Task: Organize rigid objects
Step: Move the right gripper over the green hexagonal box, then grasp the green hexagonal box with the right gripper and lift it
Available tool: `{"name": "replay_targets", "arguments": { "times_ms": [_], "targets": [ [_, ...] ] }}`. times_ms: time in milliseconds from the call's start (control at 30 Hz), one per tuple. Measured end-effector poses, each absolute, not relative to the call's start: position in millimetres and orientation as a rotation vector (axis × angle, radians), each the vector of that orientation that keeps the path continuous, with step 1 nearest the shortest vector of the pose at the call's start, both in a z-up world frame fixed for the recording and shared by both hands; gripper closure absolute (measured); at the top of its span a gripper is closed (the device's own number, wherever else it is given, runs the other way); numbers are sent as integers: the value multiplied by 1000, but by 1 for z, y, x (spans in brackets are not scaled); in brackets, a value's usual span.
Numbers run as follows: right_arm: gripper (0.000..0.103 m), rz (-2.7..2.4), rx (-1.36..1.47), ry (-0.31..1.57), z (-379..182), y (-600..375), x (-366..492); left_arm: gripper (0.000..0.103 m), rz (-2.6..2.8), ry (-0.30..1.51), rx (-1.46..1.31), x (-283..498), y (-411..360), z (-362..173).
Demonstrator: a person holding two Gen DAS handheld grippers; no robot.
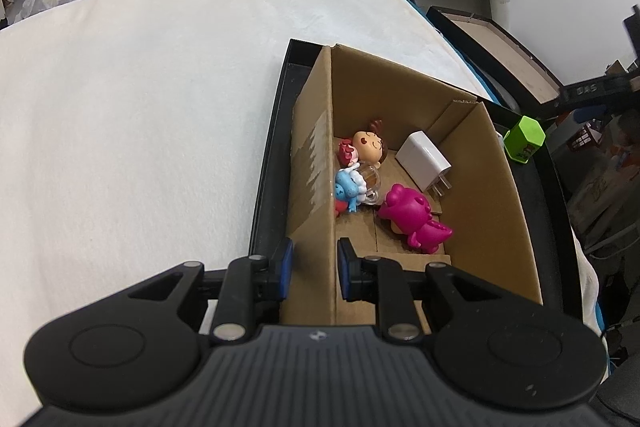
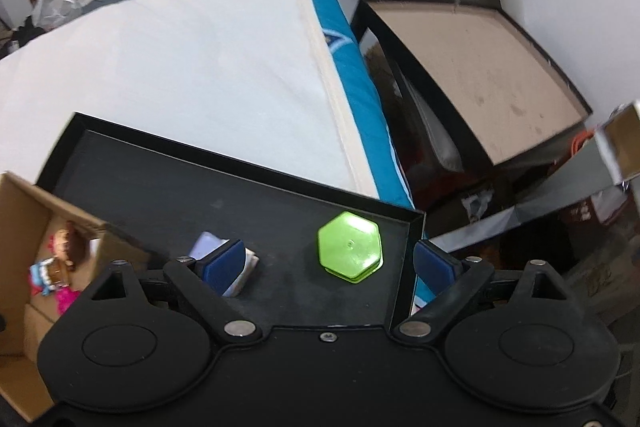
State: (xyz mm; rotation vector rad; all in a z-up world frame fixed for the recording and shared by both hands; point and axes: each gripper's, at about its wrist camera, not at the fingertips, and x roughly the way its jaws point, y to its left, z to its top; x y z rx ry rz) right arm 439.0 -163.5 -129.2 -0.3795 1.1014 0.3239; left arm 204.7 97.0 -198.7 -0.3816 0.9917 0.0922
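Green block: lime-green hexagonal plastic block [image 2: 349, 251] stands on the black tray [image 2: 168, 187], just ahead of the right gripper [image 2: 328, 263], between its fingers.
Right gripper: jaws wide apart, nothing held.
Left gripper: left gripper [image 1: 314, 269] clamped on the brown cardboard box wall [image 1: 316, 163].
Handling: block looks light, stiff, slick; take opposite flat sides.

A bed [image 1: 132, 99] under a white cover carries a black tray [image 2: 168, 183] at its right edge, beside the blue mattress side [image 2: 352, 83].
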Motion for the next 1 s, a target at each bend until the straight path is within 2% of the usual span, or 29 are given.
{"name": "replay_targets", "arguments": {
  "times_ms": [500,533,600,633,1000],
  "targets": [
    [12,247,-351,1143,-174,-165,463,82,76,986,-387,203,99,-196],
    [15,244,-354,1143,-177,-165,464,82,74,986,-386,203,99,-196],
    [35,236,-387,1135,-183,-162,462,82,72,985,-381,203,100,-197],
    [56,233,-402,1141,-186,-160,462,82,72,983,-381,202,101,-197],
    [56,272,-438,1137,-163,-163,433,83,85,988,-372,203,97,-195]
  ]
}}
